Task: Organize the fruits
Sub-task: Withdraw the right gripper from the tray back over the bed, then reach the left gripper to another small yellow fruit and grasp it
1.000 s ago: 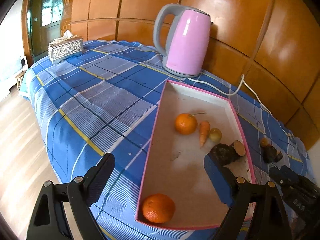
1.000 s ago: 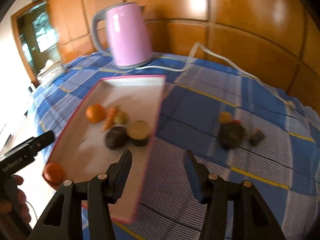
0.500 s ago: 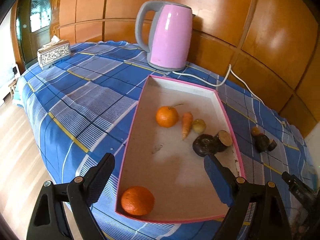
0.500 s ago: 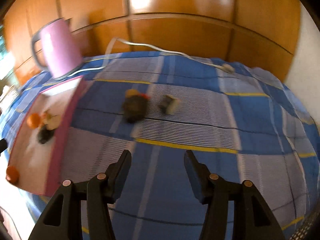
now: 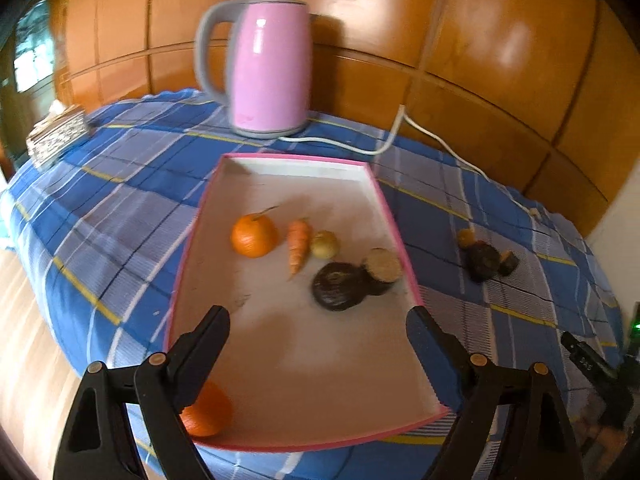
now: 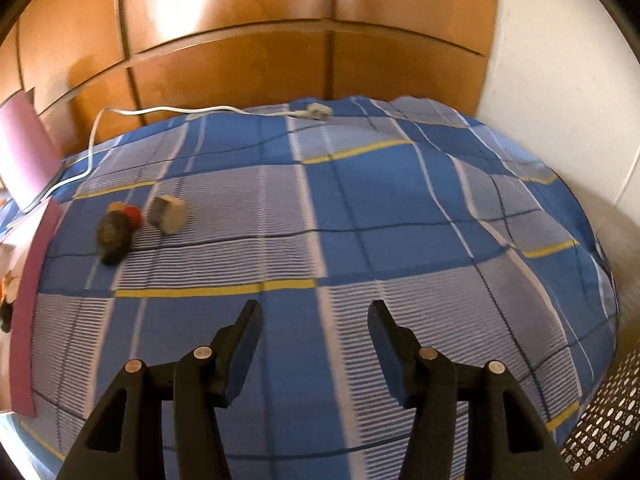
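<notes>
Pink-rimmed tray [image 5: 390, 216] holds 2 oranges [image 5: 254, 235], carrot [image 5: 298, 245], small yellowish fruit [image 5: 324, 244], dark pieces [image 5: 339, 286]. Dark fruit cluster [image 6: 116, 232] lies on the cloth beside it.

Cloth [image 5: 132, 216]: blue plaid w/ white stripes, yellow lines. Tray [image 5: 390, 216]: pink rim, white inside. Kettle [image 5: 270, 68]: pink, grey handle. Two oranges [image 5: 254, 235] orange; carrot [image 5: 298, 244] orange; dark brown fruit [image 5: 338, 286] at tray's 4 o'clock. Panelling [image 6: 240, 40] amber wood. Cord [image 6: 160, 111] white.

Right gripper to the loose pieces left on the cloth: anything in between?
Nothing visible. Only bare plaid cloth lies between the open, empty right gripper and the dark round piece and cut chunk.
</notes>
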